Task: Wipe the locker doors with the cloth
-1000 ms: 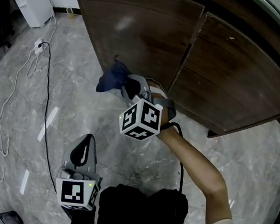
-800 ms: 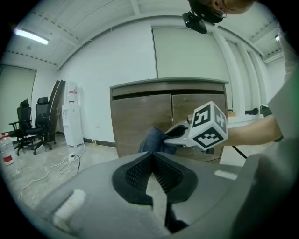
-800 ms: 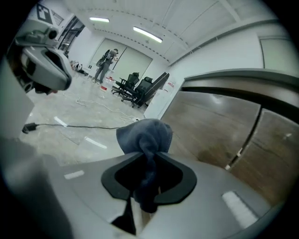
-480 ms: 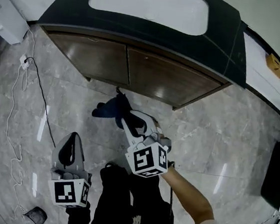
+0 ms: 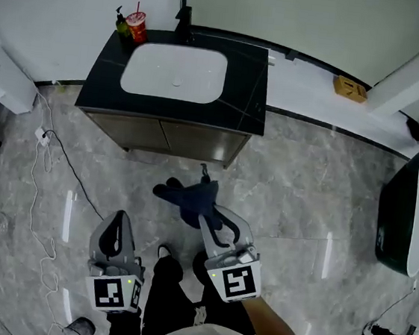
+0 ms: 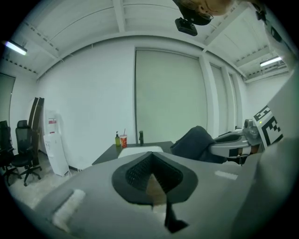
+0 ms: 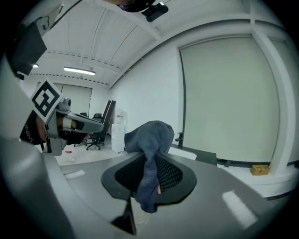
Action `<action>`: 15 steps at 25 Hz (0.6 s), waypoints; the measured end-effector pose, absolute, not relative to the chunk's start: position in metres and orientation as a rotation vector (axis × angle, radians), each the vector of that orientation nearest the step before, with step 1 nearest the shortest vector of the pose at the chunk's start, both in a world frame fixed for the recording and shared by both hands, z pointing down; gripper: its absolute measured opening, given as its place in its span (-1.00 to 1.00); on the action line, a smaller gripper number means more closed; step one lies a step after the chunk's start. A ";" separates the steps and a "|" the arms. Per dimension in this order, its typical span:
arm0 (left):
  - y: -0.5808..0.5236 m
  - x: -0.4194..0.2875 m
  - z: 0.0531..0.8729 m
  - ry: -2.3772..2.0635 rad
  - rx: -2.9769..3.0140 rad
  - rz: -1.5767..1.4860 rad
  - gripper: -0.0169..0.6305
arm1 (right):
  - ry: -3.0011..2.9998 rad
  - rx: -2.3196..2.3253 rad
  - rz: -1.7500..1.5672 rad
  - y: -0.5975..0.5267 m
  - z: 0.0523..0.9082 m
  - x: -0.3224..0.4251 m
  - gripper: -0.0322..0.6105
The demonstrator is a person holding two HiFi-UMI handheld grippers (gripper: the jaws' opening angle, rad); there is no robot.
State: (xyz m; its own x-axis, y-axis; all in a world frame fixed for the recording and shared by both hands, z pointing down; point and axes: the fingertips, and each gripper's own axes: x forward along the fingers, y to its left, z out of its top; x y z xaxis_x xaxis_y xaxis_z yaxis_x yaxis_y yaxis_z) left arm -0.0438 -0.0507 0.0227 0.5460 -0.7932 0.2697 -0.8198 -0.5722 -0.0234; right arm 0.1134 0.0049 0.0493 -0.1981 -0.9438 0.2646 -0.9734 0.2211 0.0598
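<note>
- Between the jaws of the right gripper (image 5: 205,219) sat the cloth (image 5: 184,196). The jaws were pinched tight on one fold, w/ the rest bunched over the tips, in mid-air and well apart from the locker doors (image 5: 164,134).
- Left gripper (image 5: 118,220): jaws pressed together w/ nothing btwn them, held low beside the person's leg.
- Handling (my read): dark blue fabric, soft, light and floppy, not fragile, and unlikely to slip in the ribbed jaws. Best taken by a thick fold deep in the jaws, w/ a loose wad left out front to press flat on the wood.
- Vs 1 s ago: the doors filled the top of the head view then, w/ the cloth just beside them. Half a sec ago they'd already shrunk.
- By this moment the whole sink counter (image 5: 98,92) showed, so the person had prob. stood up and backed off. Hold on the cloth looked unchanged.
</note>
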 end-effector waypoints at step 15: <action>0.078 -0.094 -0.114 -1.059 2.917 0.271 -0.94 | -2.067 2.262 0.188 0.153 -0.098 0.064 -0.68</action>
